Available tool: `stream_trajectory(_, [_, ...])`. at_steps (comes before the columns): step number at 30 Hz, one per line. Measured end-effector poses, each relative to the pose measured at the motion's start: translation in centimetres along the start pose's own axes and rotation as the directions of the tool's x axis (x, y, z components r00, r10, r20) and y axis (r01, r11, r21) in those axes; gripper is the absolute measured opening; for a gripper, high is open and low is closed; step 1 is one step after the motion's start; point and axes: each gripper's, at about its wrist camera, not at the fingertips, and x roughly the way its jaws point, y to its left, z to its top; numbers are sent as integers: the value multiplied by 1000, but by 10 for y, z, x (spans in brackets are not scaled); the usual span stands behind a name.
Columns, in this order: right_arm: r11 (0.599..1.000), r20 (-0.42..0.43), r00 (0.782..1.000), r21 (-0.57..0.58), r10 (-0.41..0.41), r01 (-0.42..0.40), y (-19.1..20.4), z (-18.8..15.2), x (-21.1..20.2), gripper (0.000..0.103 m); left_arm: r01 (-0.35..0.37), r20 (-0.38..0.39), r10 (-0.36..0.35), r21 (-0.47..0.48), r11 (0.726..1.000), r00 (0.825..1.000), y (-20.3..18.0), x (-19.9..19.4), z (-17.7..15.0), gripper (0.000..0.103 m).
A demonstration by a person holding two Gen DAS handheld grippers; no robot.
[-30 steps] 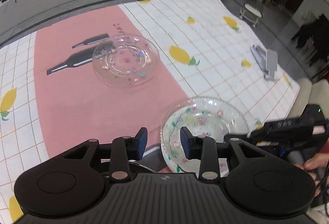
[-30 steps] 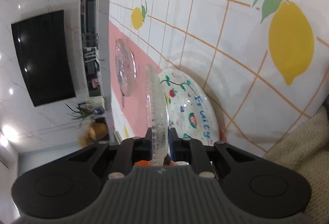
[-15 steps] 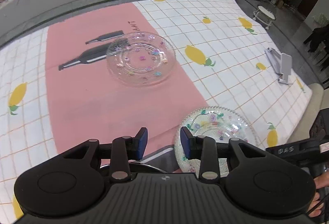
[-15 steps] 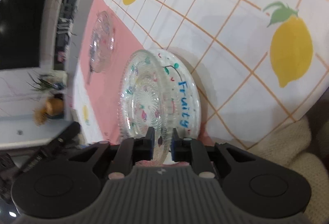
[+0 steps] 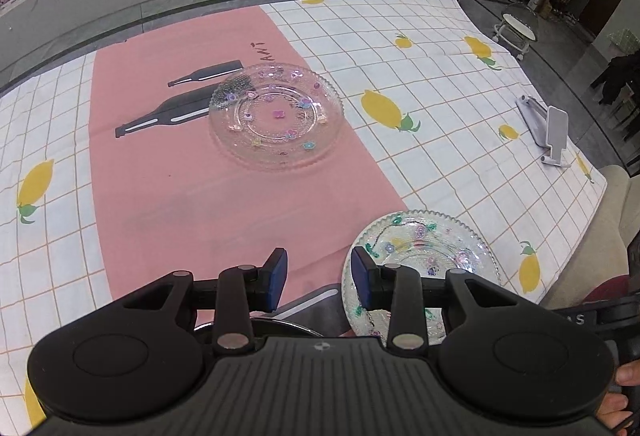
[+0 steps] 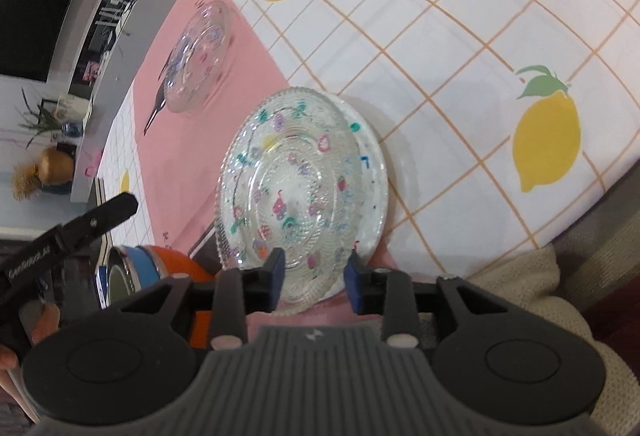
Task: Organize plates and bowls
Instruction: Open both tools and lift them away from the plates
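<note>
Right tongs [image 6: 313, 281] have just been opening, and their blue pads now stand apart on either side of the near rim of the glass plate [image 6: 280, 188], clear of it. That small patterned plate lies stacked on a white "Fruity" plate [image 6: 370, 172] near the table's front edge. Left tongs [image 5: 314, 278] hang over the pink panel with their pads apart and nothing between them. Going by size: the table [image 5: 440, 48] wears a white checked cloth with lemons and a pink strip printed with dark bottles. On that strip, well apart from the stack, sits a larger clear glass plate [image 5: 276, 116] dotted with little flowers. Over by the far right edge, a white phone stand [image 5: 554, 132]. Just beside the stack, bottom left in the right-wrist view, an orange bowl [image 6: 176, 264] with a blue-rimmed one nested in it.
</note>
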Motion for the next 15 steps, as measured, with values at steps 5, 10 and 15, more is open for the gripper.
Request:
stream_trajectory(5, [999,-13,1000,38,19,-18,-6,-1,0,41,63,0,-63,-20,998,998,3,-2,1,42])
stream_trajectory(10, [1000,-7,1000,20,-3,3,-2,-4,-2,41,22,22,-21,-27,999,1000,4,-6,1,45])
stream_trajectory(15, [999,10,1000,36,-1,0,-6,-5,-9,40,17,39,-16,-23,1000,999,3,-9,2,49])
